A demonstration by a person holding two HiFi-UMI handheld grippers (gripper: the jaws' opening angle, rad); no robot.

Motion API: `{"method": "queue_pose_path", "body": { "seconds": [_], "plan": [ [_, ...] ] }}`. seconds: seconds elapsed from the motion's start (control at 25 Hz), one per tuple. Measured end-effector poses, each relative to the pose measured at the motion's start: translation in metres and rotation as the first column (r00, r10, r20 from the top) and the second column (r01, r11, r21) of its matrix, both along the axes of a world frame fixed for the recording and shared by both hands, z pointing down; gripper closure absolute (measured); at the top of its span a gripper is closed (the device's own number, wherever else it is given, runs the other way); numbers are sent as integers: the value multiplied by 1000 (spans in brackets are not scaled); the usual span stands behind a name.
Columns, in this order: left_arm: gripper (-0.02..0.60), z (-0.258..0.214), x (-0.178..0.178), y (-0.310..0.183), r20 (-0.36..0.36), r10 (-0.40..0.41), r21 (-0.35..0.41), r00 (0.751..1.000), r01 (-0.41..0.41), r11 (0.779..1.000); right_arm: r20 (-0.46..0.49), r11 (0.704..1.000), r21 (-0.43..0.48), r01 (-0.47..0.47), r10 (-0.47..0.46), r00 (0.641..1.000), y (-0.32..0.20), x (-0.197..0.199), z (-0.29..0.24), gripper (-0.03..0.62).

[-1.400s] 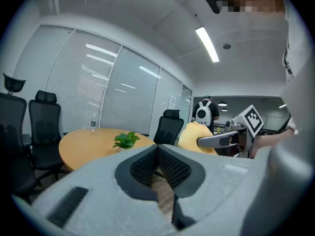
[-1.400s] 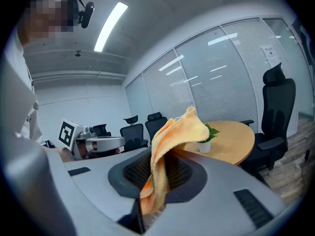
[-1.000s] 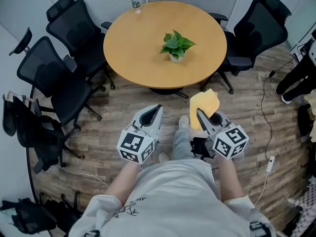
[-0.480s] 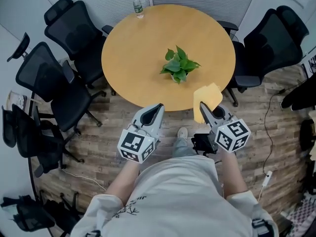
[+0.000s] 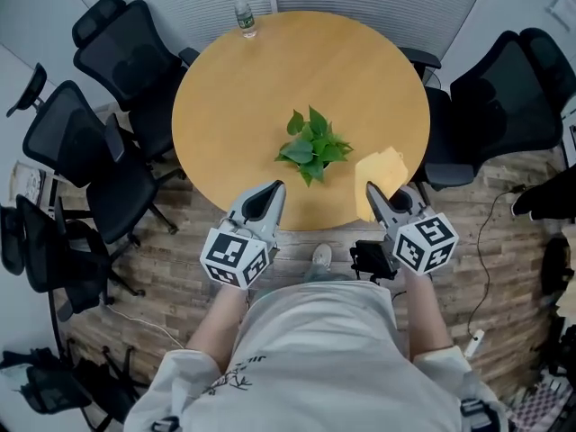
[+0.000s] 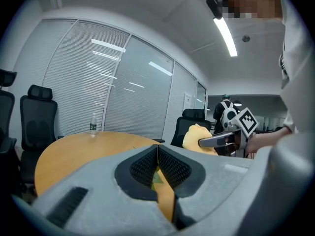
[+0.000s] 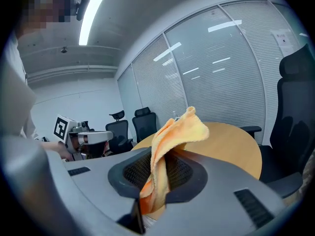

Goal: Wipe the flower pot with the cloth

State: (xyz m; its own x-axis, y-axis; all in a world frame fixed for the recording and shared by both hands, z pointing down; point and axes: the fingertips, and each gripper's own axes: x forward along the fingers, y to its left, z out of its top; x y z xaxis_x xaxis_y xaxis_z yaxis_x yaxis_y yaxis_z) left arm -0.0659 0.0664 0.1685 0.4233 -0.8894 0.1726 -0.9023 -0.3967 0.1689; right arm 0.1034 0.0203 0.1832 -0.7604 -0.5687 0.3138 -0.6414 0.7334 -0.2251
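Two grippers hover at the worktop's [image 5: 225, 88] near rim. The plant [image 5: 312, 147] stands upright mid-worktop, its leaves hiding the pot from above. From the left gripper [image 5: 270, 194] view, the jaws are pressed together on nothing and aimed at the worktop, probably ready to steady the pot. From the right gripper [image 5: 373, 193] view, the jaws pinch the cloth [image 5: 379, 176]. Its long fold rises from them, with the free end drooping over the worktop, presumably ready for wiping.
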Motion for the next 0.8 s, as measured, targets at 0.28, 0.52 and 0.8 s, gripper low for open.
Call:
{"method": "queue_pose_path", "body": {
  "seconds": [0.28,0.52,0.8],
  "plan": [
    [571,11,-7,-24,1,-25,-16,1000,25,1000,-18,1000,-23,20,-20,1000,-27,3,12,537],
    [571,32,-20,-31,3,-11,-38,1000,11,999,-19,996,-85,-10,8,1000,-38,5,33,537],
    [571,70,-37,-53,38,56,-91,998,-53,994,-92,992,-101,-81,71,993,-52,4,56,537]
  ]
}}
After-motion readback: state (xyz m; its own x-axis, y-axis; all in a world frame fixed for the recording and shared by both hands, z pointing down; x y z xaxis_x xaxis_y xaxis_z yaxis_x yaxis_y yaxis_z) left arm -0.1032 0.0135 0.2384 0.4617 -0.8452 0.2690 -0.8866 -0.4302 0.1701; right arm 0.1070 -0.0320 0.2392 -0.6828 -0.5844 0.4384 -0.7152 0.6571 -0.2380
